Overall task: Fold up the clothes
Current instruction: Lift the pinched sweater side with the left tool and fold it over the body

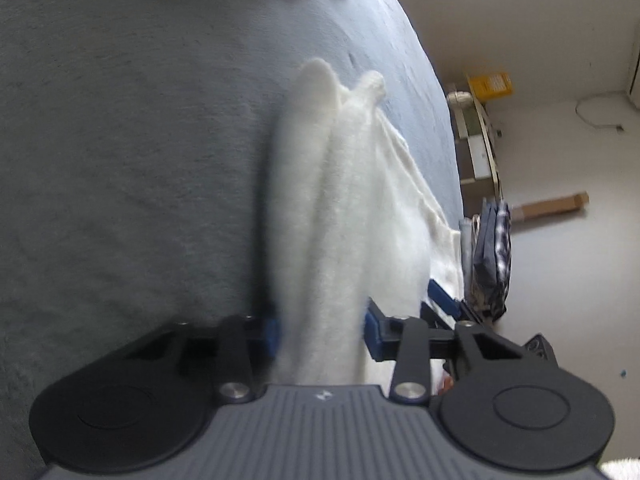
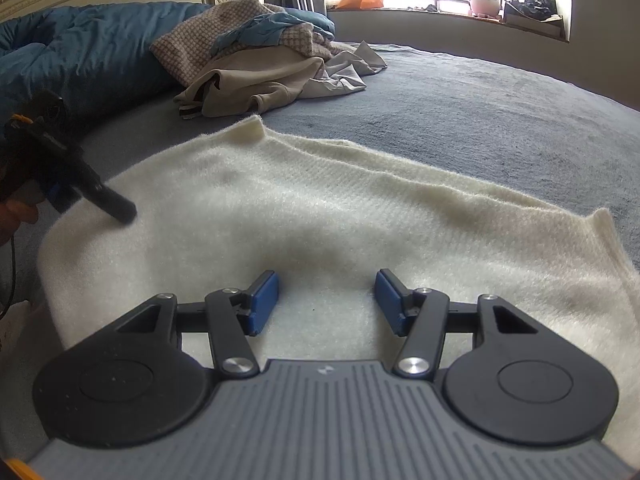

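Left gripper (image 1: 320,330) is pinching a thick bunch of the cream sweater (image 2: 320,208) between its fingers on the bed (image 2: 480,100); right gripper (image 2: 326,300) is hovering half-open, empty, over sweater. I'd be lifting evenly, edges aligned

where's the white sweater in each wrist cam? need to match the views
Left wrist: white sweater runs up the centre from between the left gripper fingers, bunched in ridges, near the bed's right edge.
Right wrist: it lies spread flat across the middle, under and ahead of the right gripper; the left gripper shows at far left, on its edge.
Shared landmark: the grey-blue bedspread beneath it.
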`<state>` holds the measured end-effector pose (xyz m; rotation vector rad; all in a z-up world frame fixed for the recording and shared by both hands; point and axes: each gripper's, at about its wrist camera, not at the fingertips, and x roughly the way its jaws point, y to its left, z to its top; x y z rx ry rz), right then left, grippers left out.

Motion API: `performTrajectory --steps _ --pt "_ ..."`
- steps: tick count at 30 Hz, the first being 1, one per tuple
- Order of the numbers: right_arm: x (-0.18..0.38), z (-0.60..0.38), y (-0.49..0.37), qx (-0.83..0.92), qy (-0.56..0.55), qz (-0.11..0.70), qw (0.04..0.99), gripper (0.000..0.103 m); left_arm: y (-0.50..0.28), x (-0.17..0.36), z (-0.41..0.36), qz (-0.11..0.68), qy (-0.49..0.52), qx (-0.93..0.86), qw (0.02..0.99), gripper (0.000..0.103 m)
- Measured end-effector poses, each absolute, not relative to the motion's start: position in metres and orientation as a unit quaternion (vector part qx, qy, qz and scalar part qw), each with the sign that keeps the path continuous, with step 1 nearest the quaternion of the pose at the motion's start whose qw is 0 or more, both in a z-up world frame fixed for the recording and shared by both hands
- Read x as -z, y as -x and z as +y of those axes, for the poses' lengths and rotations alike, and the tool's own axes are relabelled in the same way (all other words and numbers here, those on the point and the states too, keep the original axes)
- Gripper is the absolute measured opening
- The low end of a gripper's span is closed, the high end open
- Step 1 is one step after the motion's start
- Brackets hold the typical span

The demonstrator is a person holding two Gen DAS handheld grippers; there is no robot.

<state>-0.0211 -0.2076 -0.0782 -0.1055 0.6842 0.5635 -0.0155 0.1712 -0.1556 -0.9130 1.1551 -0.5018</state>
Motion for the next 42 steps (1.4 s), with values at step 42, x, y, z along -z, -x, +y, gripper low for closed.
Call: performTrajectory --steps 42 --pt "0.091 -0.247 0.054 -0.349 0.037 0.283 0.893 0.052 -0.034 -0.003 -0.134 0.58 0.104 0.342 0.732 0.03"
